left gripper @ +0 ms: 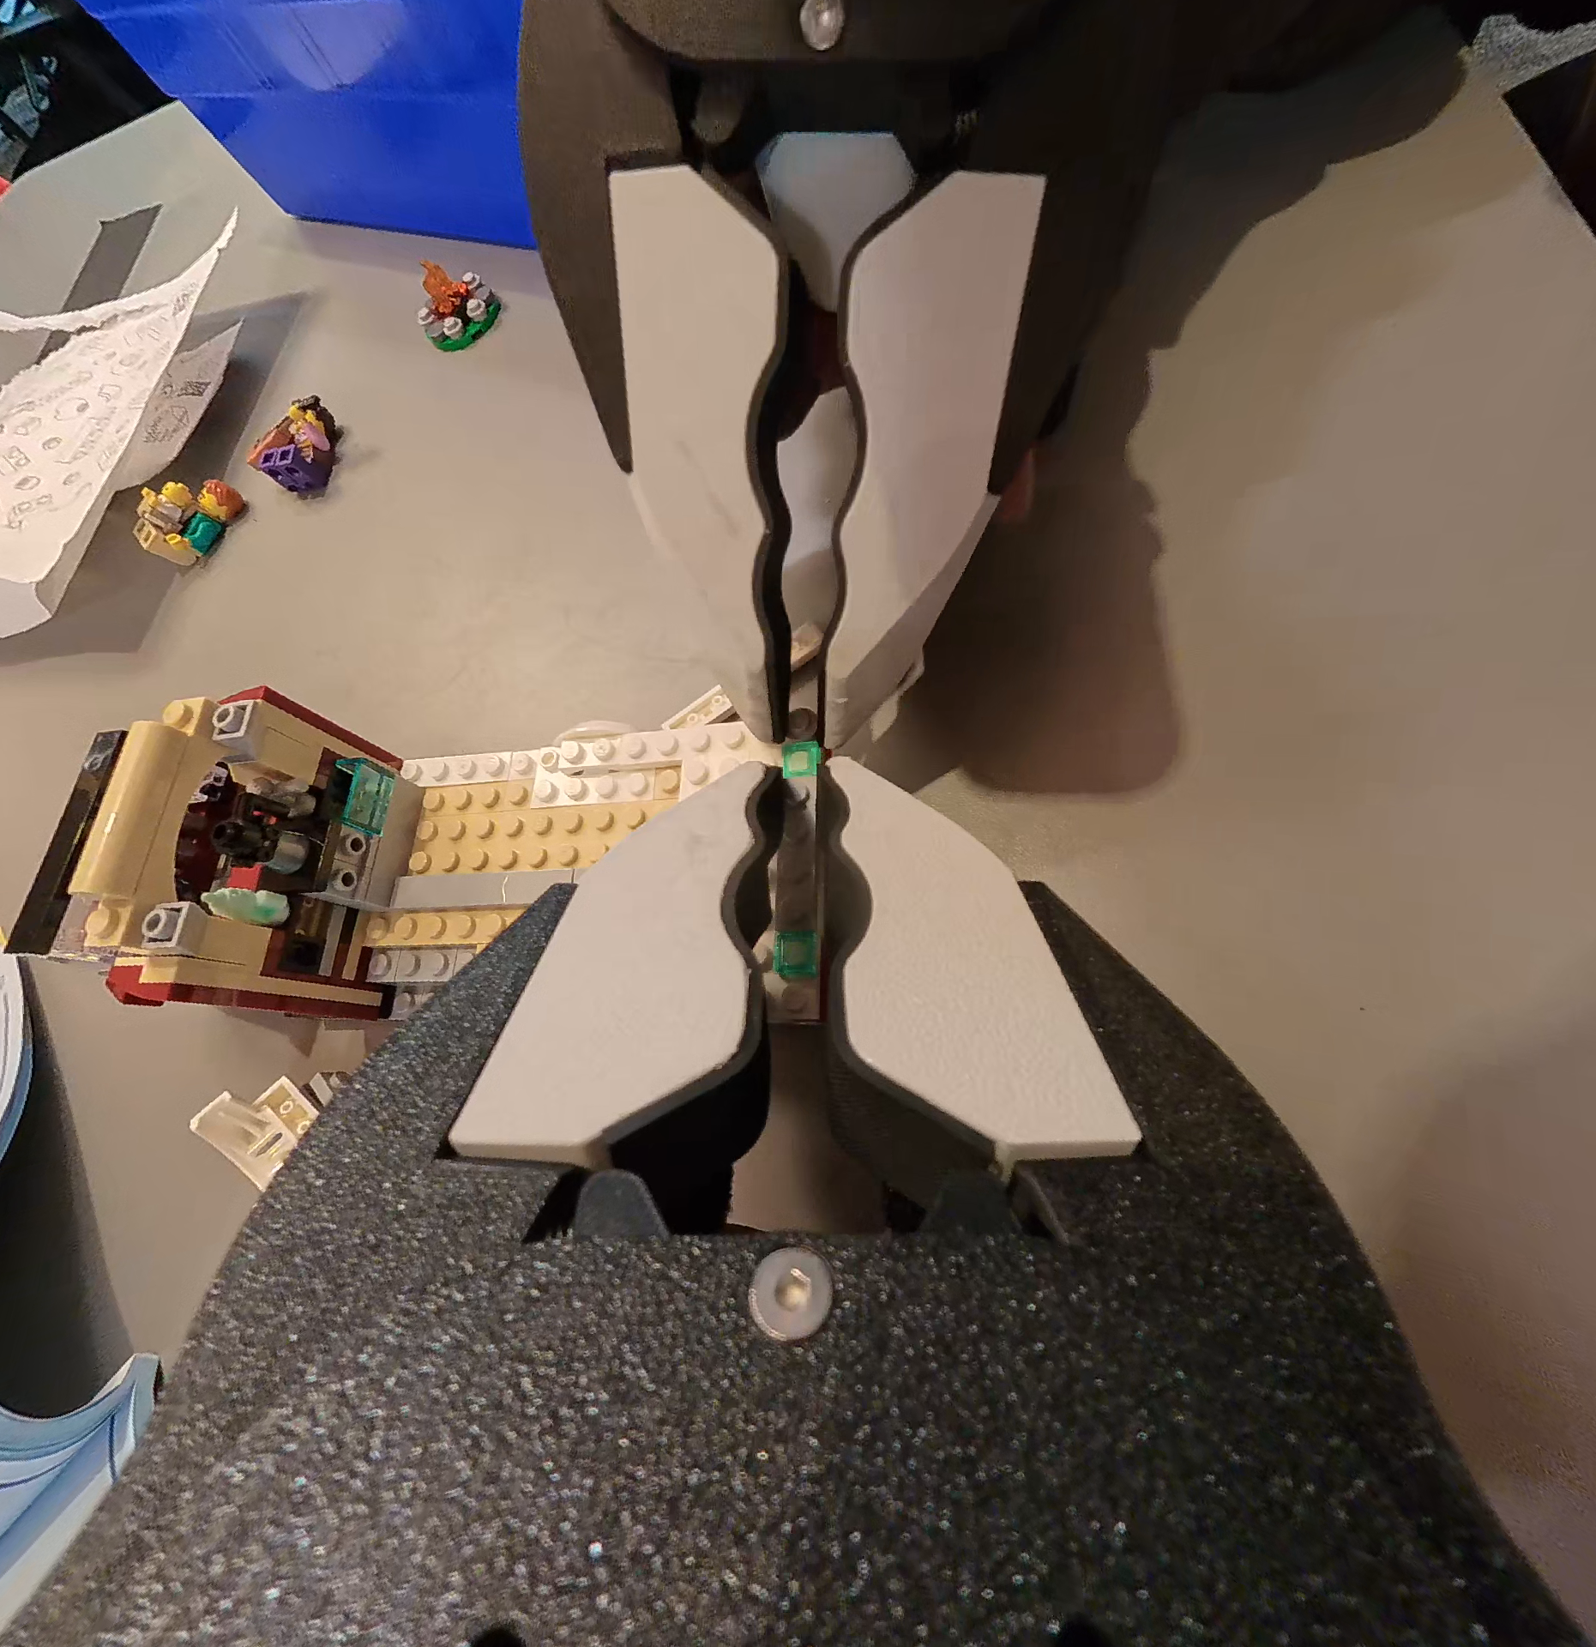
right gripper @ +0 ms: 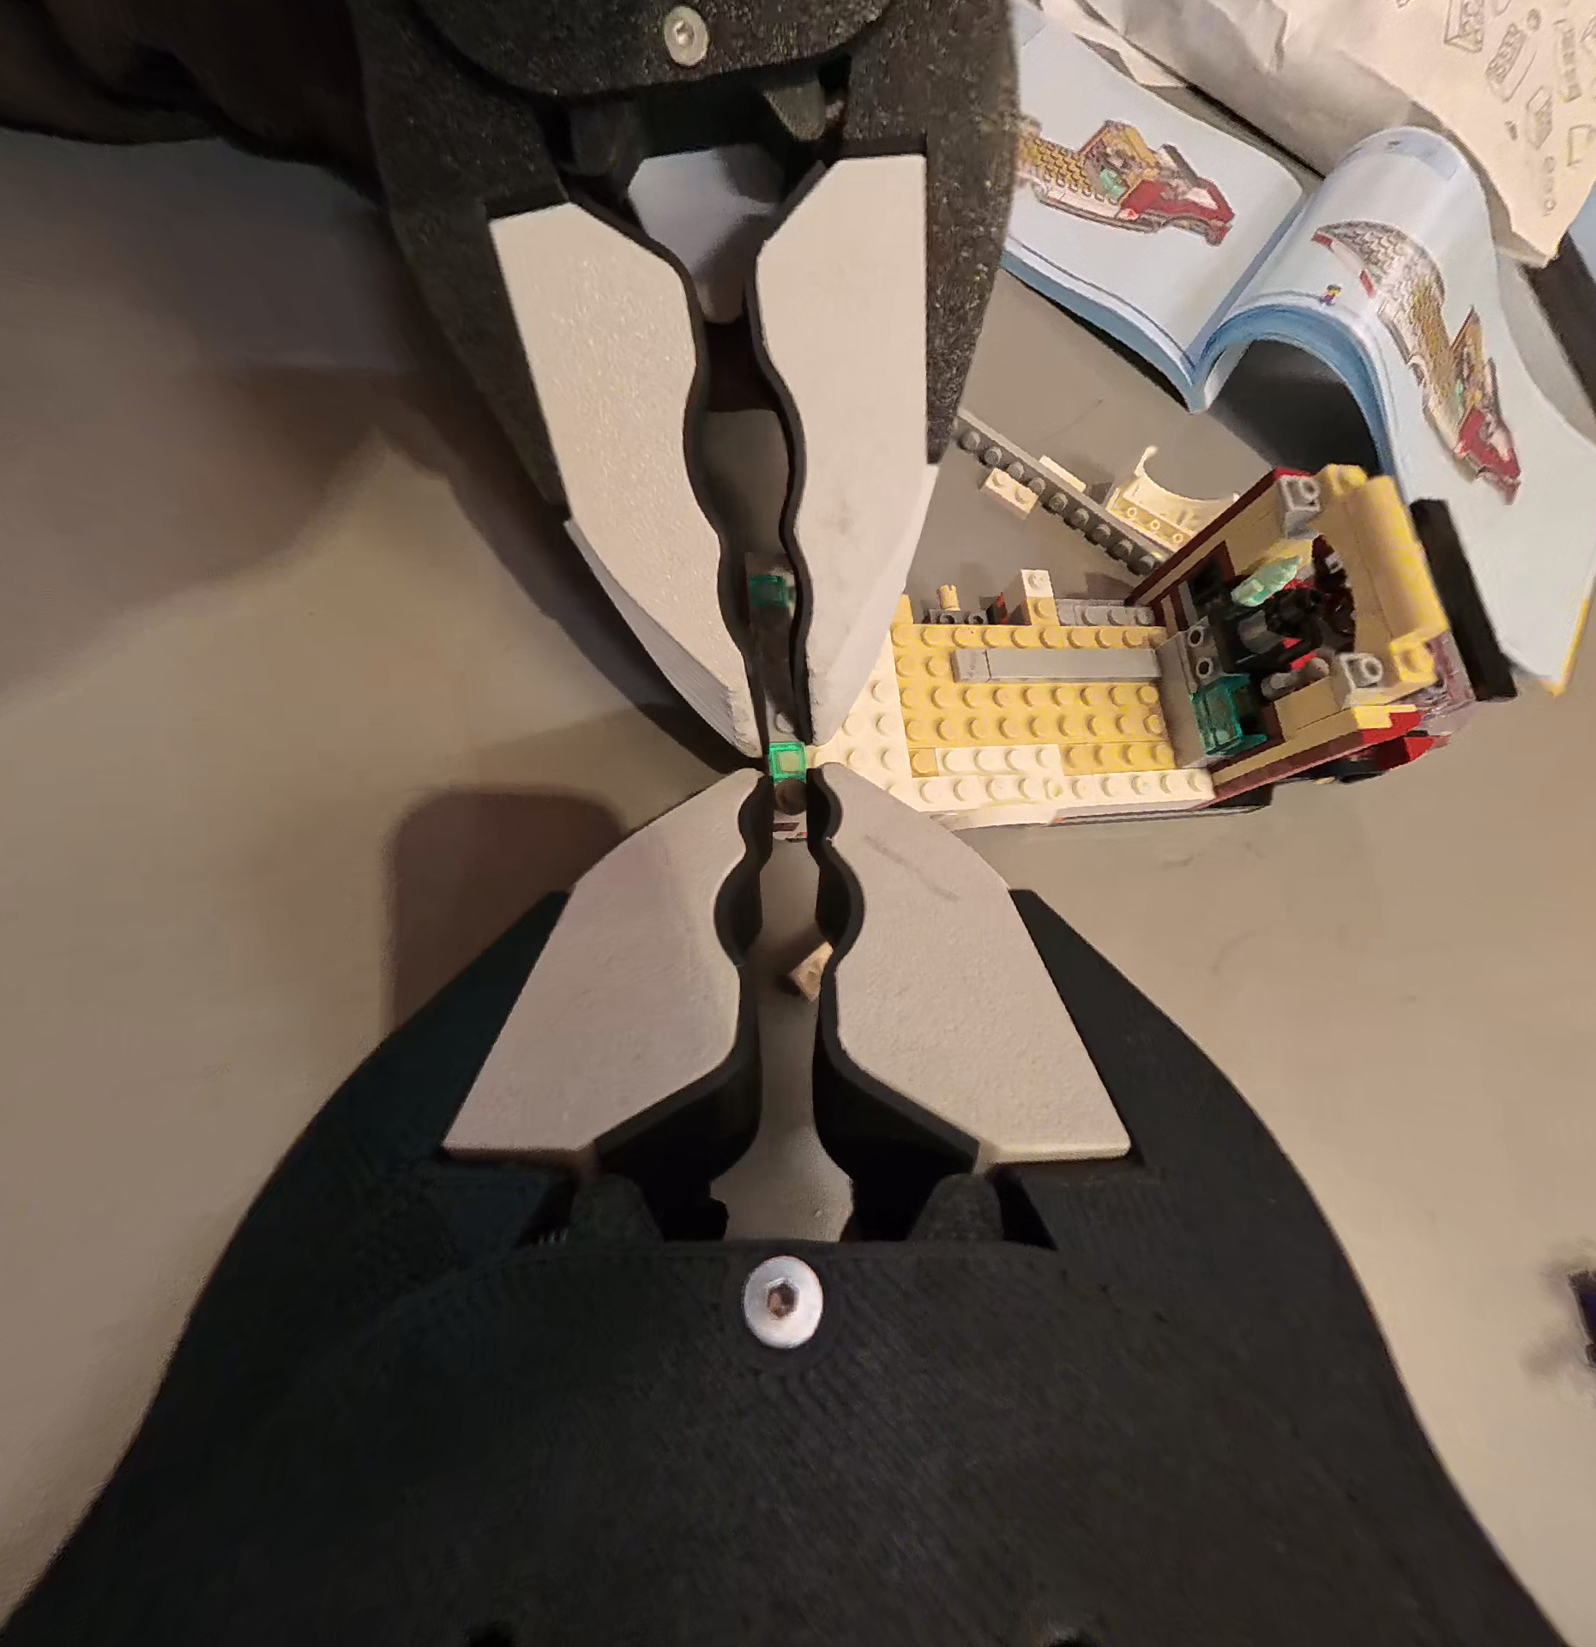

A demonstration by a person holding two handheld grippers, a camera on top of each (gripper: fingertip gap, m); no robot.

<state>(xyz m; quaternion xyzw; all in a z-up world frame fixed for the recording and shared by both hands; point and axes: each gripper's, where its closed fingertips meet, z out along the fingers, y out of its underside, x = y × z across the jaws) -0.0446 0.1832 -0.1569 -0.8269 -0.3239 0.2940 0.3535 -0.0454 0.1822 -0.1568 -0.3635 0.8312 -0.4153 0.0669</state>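
Observation:
My left gripper (left gripper: 798,780) is shut on a narrow grey brick strip (left gripper: 798,873) that carries two clear green tiles, one deep between the fingers (left gripper: 794,954) and one at the tips (left gripper: 800,759). My right gripper (right gripper: 787,789) faces it tip to tip. It is shut on the strip's far end, just past the green tile (right gripper: 787,759), where a round stud shows between its pads. The left gripper (right gripper: 781,726) and the strip (right gripper: 770,659) also show in the right wrist view. The strip lies at the white end of a tan, white and dark red brick ship model (left gripper: 509,829) (right gripper: 1043,704). I cannot tell whether they are joined.
A blue bin (left gripper: 375,107), a torn paper bag (left gripper: 63,428), two minifigures (left gripper: 188,521), a purple piece (left gripper: 295,450) and a campfire build (left gripper: 455,303) lie far left. Clear pieces (left gripper: 259,1123) lie near. An open booklet (right gripper: 1311,267), a long grey plate (right gripper: 1061,508) and a small tan piece (right gripper: 810,967) show on the right. Only a small space, under 4 cm, lies between the two pairs of fingers.

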